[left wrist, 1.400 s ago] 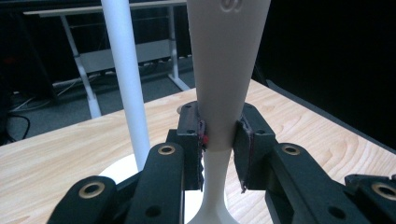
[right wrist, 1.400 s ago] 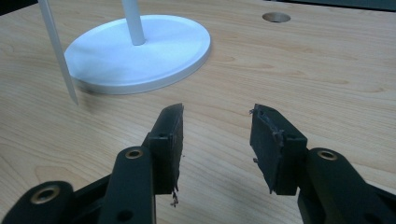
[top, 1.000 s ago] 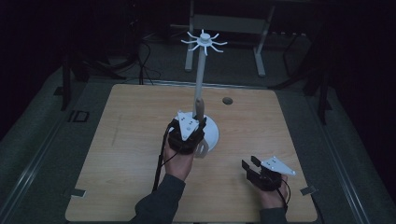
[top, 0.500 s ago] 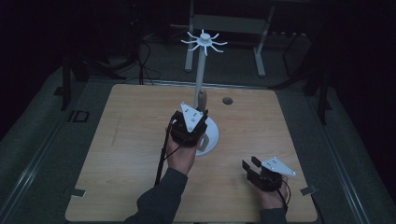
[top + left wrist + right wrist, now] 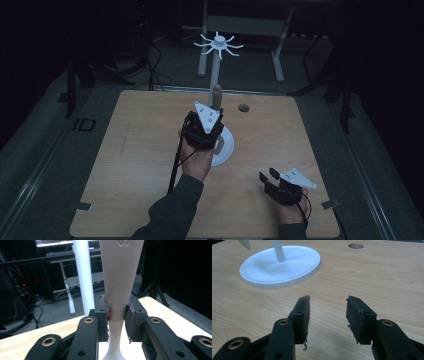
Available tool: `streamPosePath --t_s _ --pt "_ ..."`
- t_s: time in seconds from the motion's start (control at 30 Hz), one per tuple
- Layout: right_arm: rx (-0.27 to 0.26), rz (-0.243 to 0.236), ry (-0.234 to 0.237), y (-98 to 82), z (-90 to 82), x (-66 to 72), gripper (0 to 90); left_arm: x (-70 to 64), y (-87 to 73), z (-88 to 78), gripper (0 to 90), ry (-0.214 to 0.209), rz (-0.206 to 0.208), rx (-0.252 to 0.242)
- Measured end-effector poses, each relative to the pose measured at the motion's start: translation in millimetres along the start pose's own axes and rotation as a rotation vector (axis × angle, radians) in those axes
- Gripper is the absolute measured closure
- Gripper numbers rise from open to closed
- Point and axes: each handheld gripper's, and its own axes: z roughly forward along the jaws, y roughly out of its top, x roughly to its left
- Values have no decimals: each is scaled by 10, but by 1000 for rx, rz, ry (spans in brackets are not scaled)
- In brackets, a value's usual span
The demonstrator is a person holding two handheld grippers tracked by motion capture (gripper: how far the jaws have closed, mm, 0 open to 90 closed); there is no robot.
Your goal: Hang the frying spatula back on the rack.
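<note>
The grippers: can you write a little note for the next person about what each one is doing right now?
Left gripper: shut on the beige utensil, held upright beside the white stand's pole.
Right gripper: open, empty, low over the table near the stand's base.
Done: utensil gripped.
Left, probably: hang it on the hooks at the top.

Looks like a lab or recording studio, kept dark. Lone wooden table [image 5: 150, 170] with a cable hole [image 5: 243, 107], ringed by black stands [image 5: 345, 90] and loose cables [image 5: 150, 65] on grey floor [image 5: 45, 150]. Metal-framed desk [image 5: 67, 277] behind, a lit monitor [image 5: 53, 242] on top, small red equipment lights [image 5: 23, 285] at the side.
</note>
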Motion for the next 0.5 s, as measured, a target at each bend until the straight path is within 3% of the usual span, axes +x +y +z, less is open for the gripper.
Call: streamPosePath --t_s 0.5 --pt "4 -6 0 -11 10 3 535 -28 178 -9 740 47 -1 -14"
